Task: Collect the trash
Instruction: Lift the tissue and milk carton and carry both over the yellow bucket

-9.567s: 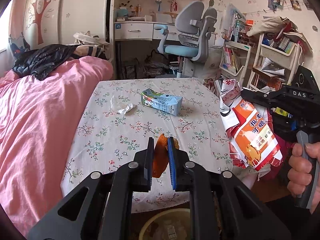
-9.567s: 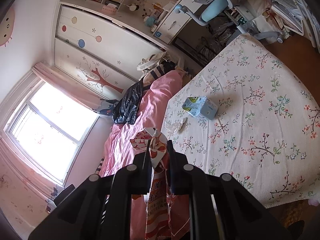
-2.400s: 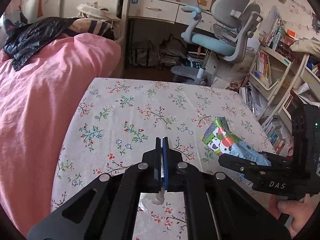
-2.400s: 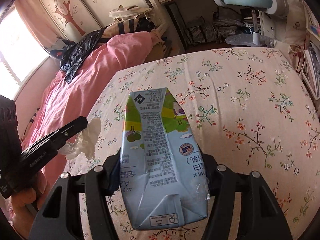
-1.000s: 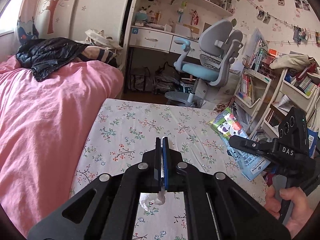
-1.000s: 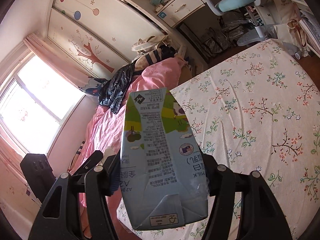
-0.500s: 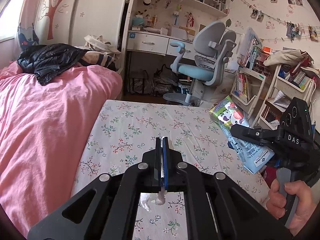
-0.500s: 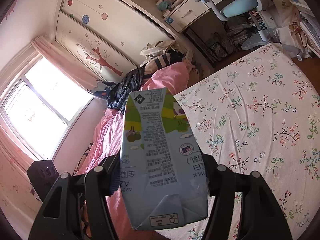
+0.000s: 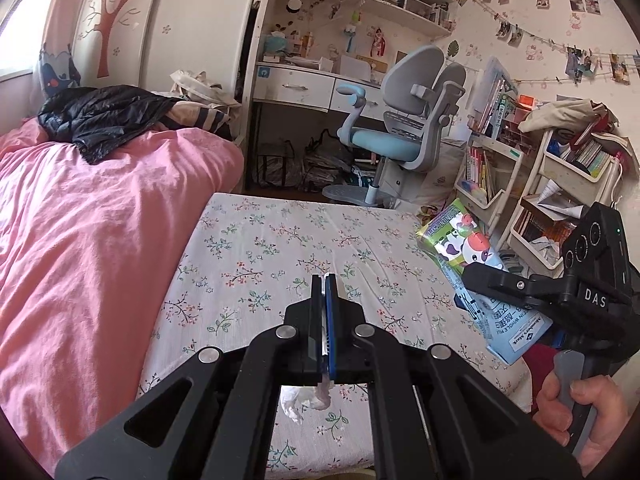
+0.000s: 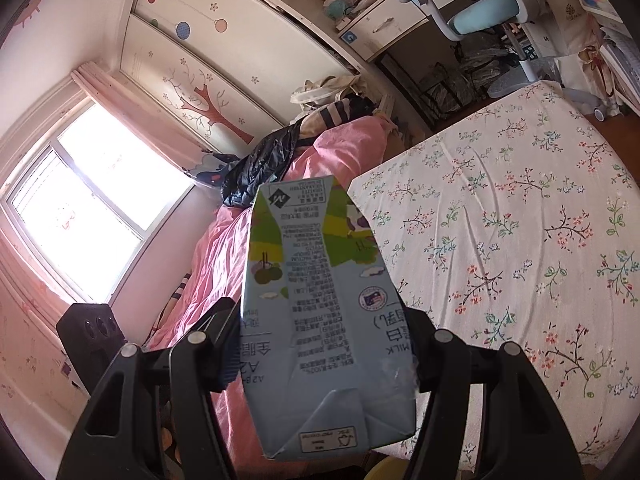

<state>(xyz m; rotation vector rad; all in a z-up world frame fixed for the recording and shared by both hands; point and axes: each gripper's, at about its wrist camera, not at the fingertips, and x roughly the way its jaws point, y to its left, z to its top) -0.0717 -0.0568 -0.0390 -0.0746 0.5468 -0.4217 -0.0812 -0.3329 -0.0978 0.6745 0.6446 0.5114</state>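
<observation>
- milk carton [image 10: 320, 312]: light, stiff card, dents easily; right gripper [image 10: 320, 344] jaws clamp its sides, above the bench [image 9: 280, 248].
- tissue [image 9: 316, 396]: soft, weightless; left gripper [image 9: 325, 320] jaws pressed together, pinching it.

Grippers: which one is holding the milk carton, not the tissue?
The right gripper, jaws wide around the blue milk carton. The left gripper is pinched shut on a white tissue.
</observation>
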